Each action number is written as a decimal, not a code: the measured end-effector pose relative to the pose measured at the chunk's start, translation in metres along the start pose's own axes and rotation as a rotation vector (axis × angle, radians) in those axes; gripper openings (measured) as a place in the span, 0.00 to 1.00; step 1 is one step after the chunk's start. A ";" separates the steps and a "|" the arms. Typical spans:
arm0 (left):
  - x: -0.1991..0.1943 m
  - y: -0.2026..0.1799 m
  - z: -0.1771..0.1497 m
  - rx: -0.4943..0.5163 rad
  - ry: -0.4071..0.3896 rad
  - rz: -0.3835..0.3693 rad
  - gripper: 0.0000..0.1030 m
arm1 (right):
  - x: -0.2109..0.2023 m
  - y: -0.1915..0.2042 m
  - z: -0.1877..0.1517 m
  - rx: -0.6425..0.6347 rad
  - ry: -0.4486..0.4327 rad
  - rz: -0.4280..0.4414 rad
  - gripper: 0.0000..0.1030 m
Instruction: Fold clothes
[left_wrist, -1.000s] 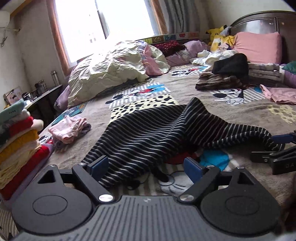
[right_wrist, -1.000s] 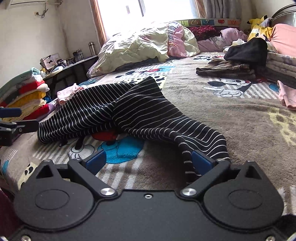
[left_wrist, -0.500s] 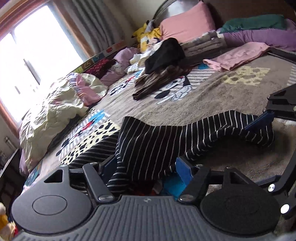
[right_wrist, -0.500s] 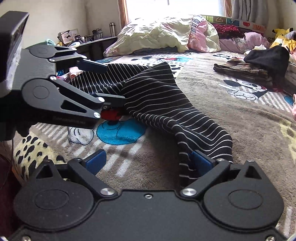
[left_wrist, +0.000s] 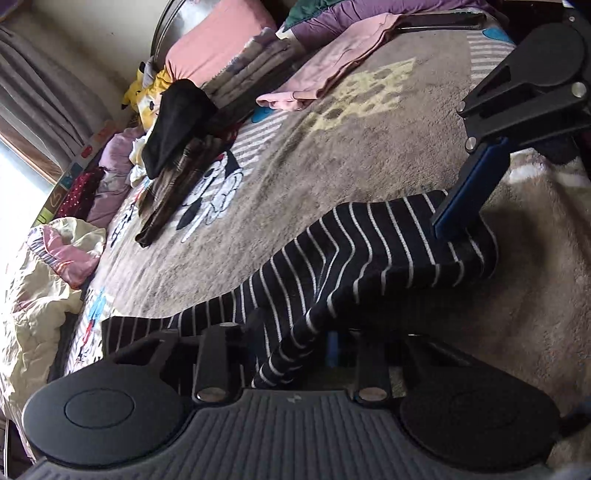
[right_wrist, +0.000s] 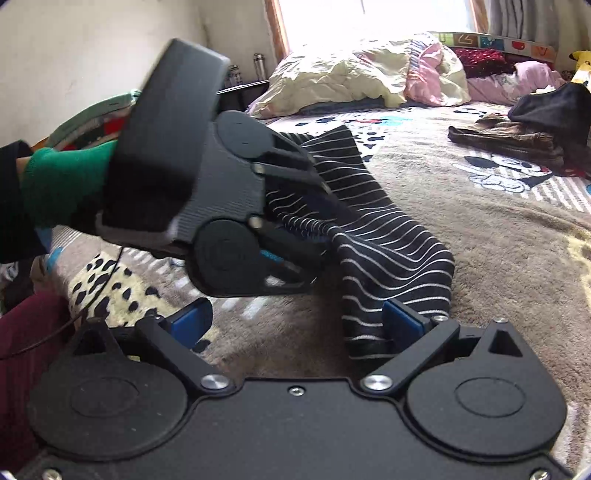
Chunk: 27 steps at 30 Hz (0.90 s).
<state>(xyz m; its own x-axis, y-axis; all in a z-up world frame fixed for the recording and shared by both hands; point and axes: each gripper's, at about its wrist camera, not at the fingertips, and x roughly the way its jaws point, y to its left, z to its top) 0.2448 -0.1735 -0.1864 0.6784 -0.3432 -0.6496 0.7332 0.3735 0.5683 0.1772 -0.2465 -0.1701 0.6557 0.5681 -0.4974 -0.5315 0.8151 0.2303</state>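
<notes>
Left gripper (right_wrist: 317, 236): pinching the striped garment (right_wrist: 384, 236), lifted off the bed (right_wrist: 498, 229).
Right gripper (right_wrist: 295, 325): spread, garment end against one finger.

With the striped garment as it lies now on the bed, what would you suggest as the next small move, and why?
Probably close the right gripper on the hem. The left gripper looks shut on the striped garment, while the right's jaws stand open with the cloth against only one pad, so that end seems not yet held.

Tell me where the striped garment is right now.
The striped garment lies on the bed blanket, near its front edge. In the right wrist view the left gripper is shut on its middle; its end sits by the right gripper.
</notes>
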 end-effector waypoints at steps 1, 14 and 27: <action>-0.004 0.003 0.003 -0.042 -0.006 0.003 0.08 | -0.001 0.000 -0.001 -0.004 0.001 0.002 0.97; -0.165 0.074 -0.062 -0.666 -0.222 0.278 0.05 | -0.004 0.010 -0.006 -0.003 0.002 0.020 0.97; -0.301 0.149 -0.219 -1.160 -0.102 0.698 0.05 | 0.018 0.039 0.009 0.058 -0.161 -0.030 0.97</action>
<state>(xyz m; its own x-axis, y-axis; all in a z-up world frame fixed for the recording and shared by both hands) 0.1391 0.1736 -0.0168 0.9267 0.1711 -0.3347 -0.1889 0.9818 -0.0210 0.1730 -0.2037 -0.1623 0.7507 0.5504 -0.3653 -0.4815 0.8345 0.2678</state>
